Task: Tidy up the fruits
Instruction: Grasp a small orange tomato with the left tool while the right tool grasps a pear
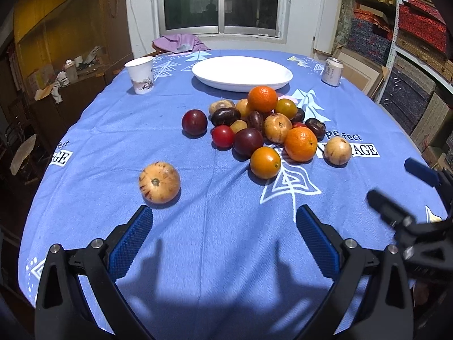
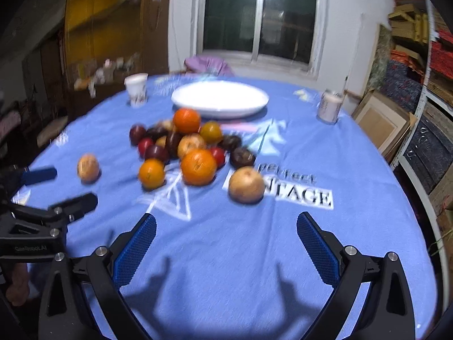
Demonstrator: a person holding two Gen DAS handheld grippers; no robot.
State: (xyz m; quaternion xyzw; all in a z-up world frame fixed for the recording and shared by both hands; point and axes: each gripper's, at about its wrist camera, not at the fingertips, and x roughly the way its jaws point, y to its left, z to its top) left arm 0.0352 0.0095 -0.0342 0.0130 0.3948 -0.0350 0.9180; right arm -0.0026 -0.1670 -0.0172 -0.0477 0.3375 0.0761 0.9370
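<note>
Left gripper [image 1: 223, 226] and right gripper [image 2: 226, 235] both hang with jaws wide apart, empty, over the near counter [image 1: 198, 255]. The fruit pile [image 1: 263, 124] sits mid-counter, two pale fruits [image 1: 159, 182] strayed from it. The white plate [image 1: 242, 73] beyond lies empty, likely the destination. Nothing gripped yet.

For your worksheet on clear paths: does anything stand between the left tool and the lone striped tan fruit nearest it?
Nothing visible does. The left tool is open above bare blue tablecloth, and the striped tan fruit sits just beyond its left finger, apart from the fruit pile.
</note>
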